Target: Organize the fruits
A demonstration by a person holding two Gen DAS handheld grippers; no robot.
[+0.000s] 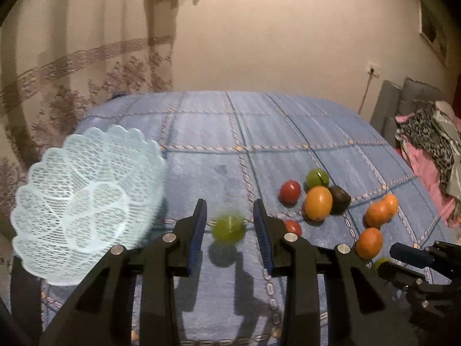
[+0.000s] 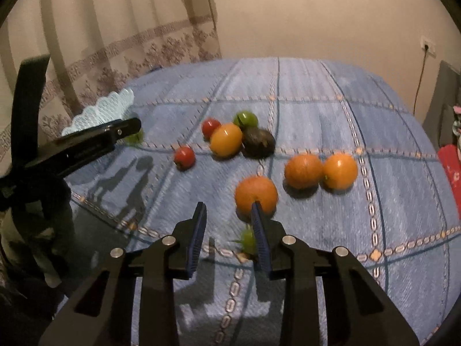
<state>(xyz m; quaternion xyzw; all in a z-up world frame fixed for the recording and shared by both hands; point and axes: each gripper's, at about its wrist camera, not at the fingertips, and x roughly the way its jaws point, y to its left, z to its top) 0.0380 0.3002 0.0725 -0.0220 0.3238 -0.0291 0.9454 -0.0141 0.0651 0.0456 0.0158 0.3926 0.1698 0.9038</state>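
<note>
My left gripper (image 1: 229, 204) is open above the blue checked tablecloth (image 1: 219, 132). A blurred green fruit (image 1: 229, 228) sits between its fingers without touching either, its shadow just below. The pale blue mesh basket (image 1: 83, 199) stands tilted to the left, with nothing visible inside. My right gripper (image 2: 228, 206) is open too, with nothing between its fingers. A small green fruit (image 2: 247, 239) lies by its right finger, and an orange (image 2: 255, 193) sits just beyond that fingertip. Further out lie two oranges (image 2: 319, 171), two red tomatoes (image 2: 184, 157), a yellow-orange fruit (image 2: 226, 139), a dark avocado (image 2: 258, 142) and a green apple (image 2: 245, 118).
A patterned curtain (image 1: 86, 66) hangs behind the table on the left. A heap of clothes (image 1: 426, 150) and grey cushions (image 1: 403, 101) lie off the table's right edge. The far half of the cloth is bare.
</note>
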